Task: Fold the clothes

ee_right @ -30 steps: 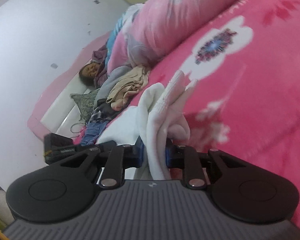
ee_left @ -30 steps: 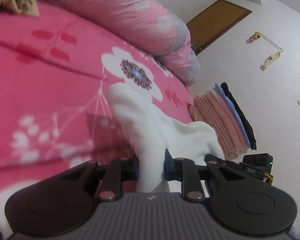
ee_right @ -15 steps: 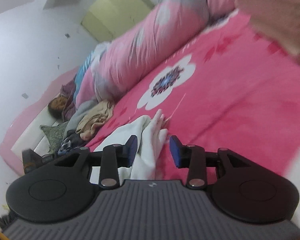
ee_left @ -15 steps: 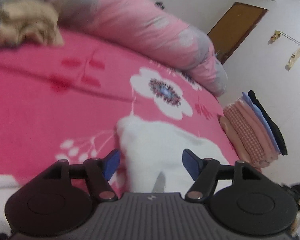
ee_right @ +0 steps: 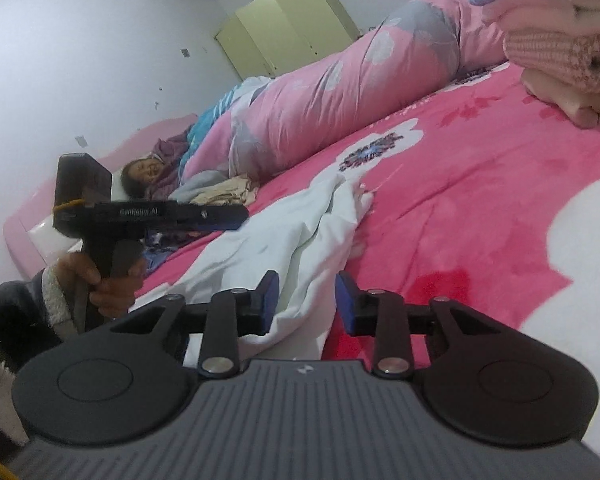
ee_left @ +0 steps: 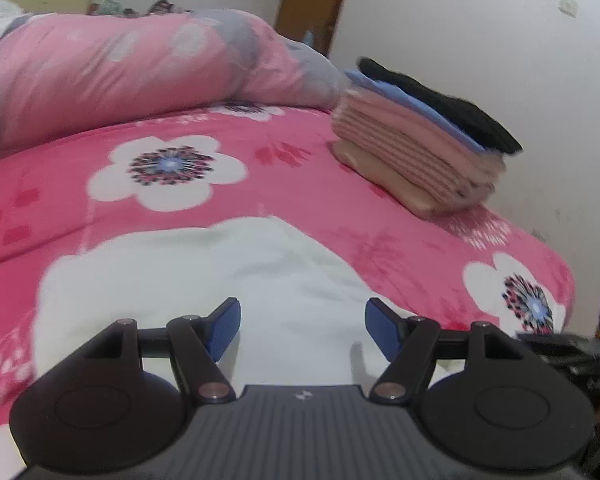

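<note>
Nearest in the left wrist view, the left gripper (ee_left: pixel 302 330) is seen spread wide above the white garment (ee_left: pixel 204 272), with nothing pinched between its blue pads. The garment is laid out on the pink flowered bedspread (ee_left: pixel 300 184), partly gathered, its far edge rumpled rather than squared. In the right wrist view, the right gripper (ee_right: pixel 307 304) is held low over the garment (ee_right: pixel 284 240), its jaws narrowly parted and closing; a fold of cloth lies between them, but no pressing by the pads can be made out. Further back, a stack of folded clothes (ee_left: pixel 416 148) is seen near the bed's far corner, well apart from the garment, topped by a blue and a black piece. Beyond it, a rolled pink quilt (ee_left: pixel 140 68) lies along the wall side, and unfolded clothes (ee_right: pixel 224 194) are heaped beside it. The work is judged partly done: several pieces are stacked, this one is mid-fold, and the heap remains.
</note>
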The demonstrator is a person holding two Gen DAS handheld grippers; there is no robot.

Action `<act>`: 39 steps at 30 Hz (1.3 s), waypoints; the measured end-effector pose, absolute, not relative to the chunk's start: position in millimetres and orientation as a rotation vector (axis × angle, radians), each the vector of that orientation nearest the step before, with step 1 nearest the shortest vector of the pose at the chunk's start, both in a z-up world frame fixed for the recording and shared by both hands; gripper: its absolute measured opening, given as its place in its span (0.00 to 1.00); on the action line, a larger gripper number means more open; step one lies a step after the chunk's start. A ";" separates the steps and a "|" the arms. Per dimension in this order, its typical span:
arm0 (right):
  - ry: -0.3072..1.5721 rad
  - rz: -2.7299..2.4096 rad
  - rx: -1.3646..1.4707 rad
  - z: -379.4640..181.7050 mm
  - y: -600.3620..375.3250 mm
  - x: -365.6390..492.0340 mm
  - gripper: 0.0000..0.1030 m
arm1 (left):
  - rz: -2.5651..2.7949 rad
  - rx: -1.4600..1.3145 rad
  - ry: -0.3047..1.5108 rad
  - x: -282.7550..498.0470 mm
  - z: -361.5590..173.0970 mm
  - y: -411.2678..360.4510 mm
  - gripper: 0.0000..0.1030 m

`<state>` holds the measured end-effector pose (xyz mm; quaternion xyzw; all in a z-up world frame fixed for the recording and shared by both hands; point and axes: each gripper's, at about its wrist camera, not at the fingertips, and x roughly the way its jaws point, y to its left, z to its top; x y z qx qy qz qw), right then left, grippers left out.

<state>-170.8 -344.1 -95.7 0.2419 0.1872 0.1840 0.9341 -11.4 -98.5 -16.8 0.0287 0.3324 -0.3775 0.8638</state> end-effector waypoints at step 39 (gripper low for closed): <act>0.481 0.510 0.743 -99.1 -386.8 -68.1 0.42 | -0.693 -0.131 0.855 35.3 -44.5 -128.5 0.23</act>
